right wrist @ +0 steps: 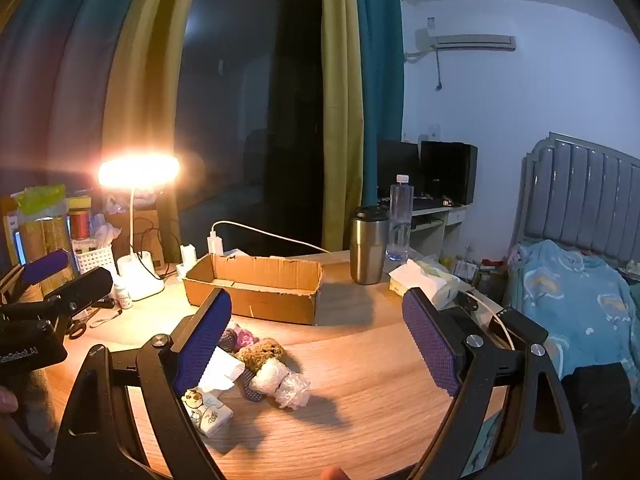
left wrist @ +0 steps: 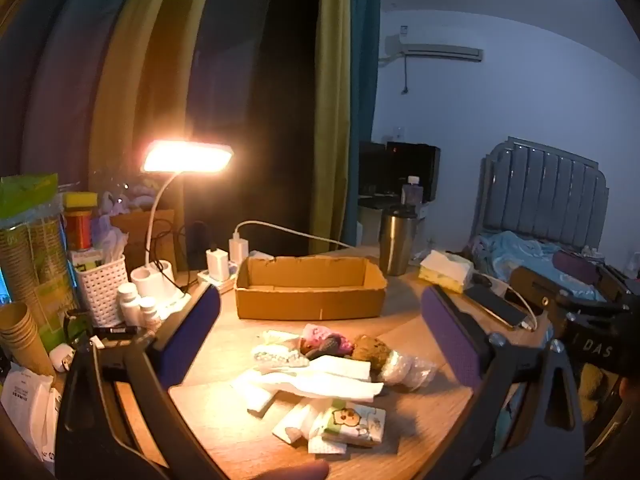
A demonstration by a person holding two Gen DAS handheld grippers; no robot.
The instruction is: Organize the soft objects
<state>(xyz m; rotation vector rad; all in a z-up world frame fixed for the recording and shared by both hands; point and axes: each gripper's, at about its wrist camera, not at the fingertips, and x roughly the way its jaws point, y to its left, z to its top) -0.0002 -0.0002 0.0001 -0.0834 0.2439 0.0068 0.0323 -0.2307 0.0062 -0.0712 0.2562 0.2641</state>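
A pile of soft objects lies on the wooden table: white tissues (left wrist: 320, 380), a cartoon tissue pack (left wrist: 354, 424), a brown sponge (left wrist: 370, 347), a pink knitted piece (left wrist: 318, 336) and clear bubble wrap (left wrist: 404, 368). An empty open cardboard box (left wrist: 310, 294) stands behind the pile. My left gripper (left wrist: 320, 340) is open and empty above the pile. My right gripper (right wrist: 320, 344) is open and empty, to the right of the pile. In the right wrist view I see the sponge (right wrist: 262, 350), the bubble wrap (right wrist: 282, 382), the tissue pack (right wrist: 206, 410) and the box (right wrist: 256, 288).
A lit desk lamp (left wrist: 188, 156), a white basket (left wrist: 100, 288), pill bottles (left wrist: 130, 304) and paper cups (left wrist: 22, 332) crowd the left. A steel tumbler (left wrist: 396, 244), a tissue box (left wrist: 446, 270) and a phone (left wrist: 494, 304) sit at the right. A bed (right wrist: 576, 292) stands beyond the table edge.
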